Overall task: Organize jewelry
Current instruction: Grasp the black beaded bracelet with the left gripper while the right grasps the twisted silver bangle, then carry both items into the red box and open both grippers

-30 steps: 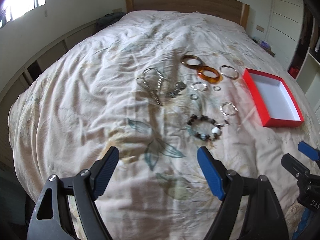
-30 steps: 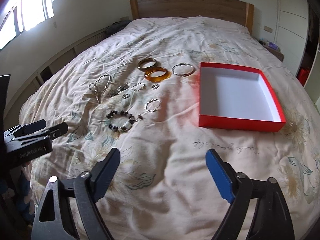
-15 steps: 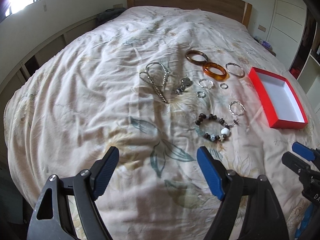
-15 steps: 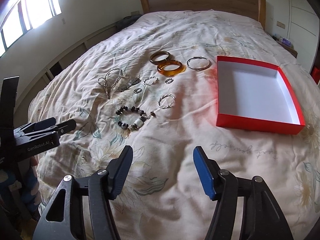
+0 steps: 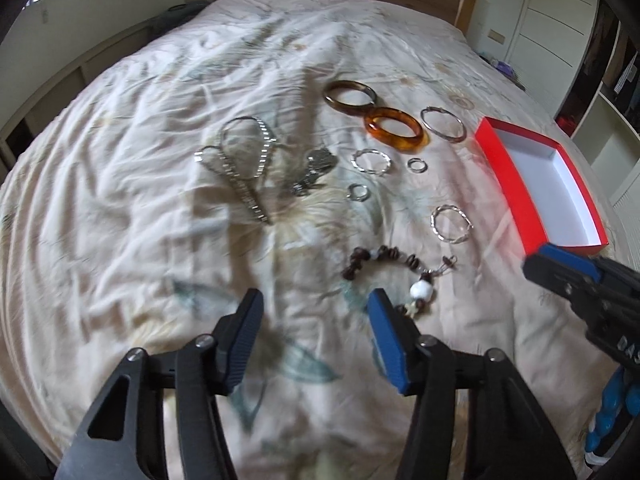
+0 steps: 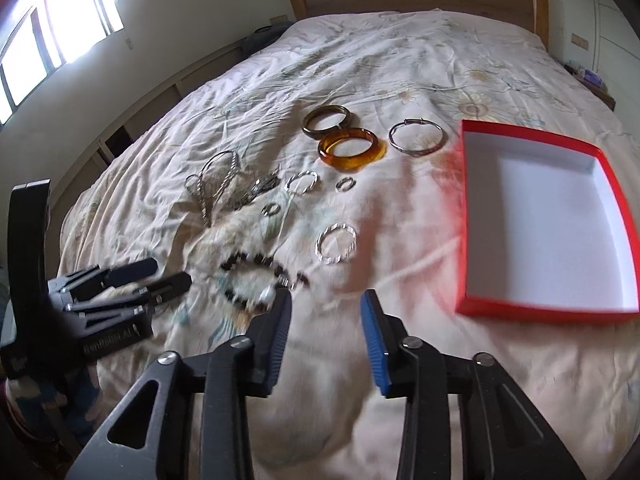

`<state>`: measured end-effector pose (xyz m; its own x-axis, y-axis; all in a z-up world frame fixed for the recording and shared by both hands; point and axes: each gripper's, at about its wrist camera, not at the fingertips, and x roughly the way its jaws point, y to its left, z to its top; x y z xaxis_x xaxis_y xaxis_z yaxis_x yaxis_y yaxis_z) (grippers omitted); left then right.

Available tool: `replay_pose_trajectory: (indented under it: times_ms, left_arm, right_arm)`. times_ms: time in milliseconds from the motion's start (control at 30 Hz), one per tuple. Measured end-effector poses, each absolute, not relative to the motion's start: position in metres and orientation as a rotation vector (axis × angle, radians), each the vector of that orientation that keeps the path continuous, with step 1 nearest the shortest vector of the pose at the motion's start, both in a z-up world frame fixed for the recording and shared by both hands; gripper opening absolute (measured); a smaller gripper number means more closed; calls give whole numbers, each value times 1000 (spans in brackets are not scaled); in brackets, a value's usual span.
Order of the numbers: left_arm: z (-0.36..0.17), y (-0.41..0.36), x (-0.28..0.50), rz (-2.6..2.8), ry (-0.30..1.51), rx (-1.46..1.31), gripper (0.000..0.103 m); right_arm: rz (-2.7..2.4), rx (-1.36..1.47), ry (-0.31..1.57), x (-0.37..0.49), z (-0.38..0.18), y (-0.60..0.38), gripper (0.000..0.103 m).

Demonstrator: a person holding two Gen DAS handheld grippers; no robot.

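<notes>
Closer now over the bedspread point(image 5: 120, 160), left gripper point(image 5: 316, 312) and right gripper point(image 6: 326, 312), both spread, empty; beaded bracelet point(image 5: 384, 268) just ahead, left of red box point(image 6: 464, 216)

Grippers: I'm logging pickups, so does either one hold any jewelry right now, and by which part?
Nothing is held. The left gripper and right gripper are both open above the bedspread; the beaded bracelet lies ungrasped.

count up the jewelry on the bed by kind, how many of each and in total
Large bangles: 3, brown, amber, silver
Twisted silver hoops: 2
Small rings: 2
Beaded bracelet: 1
Silver chain: 1
Metal charm piece: 1
Total: 10, none yet in the red box
</notes>
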<state>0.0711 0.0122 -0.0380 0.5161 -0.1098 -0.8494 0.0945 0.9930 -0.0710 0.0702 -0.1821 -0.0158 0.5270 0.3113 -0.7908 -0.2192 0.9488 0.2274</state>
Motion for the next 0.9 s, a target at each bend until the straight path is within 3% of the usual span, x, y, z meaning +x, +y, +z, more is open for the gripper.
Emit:
replay_pose_trajectory:
  times_ms: [533, 767, 900]
  left_arm:
    - [-84, -10, 111, -143, 1116, 66, 48]
    - [-83, -12, 110, -114, 1094, 87, 18]
    - [-78, -7, 110, -117, 1089, 65, 10]
  right_arm:
    - [257, 77, 1121, 142, -73, -166, 29]
    - [270, 43, 1098, 142, -74, -163, 11]
    - [271, 48, 1071, 135, -64, -164, 7]
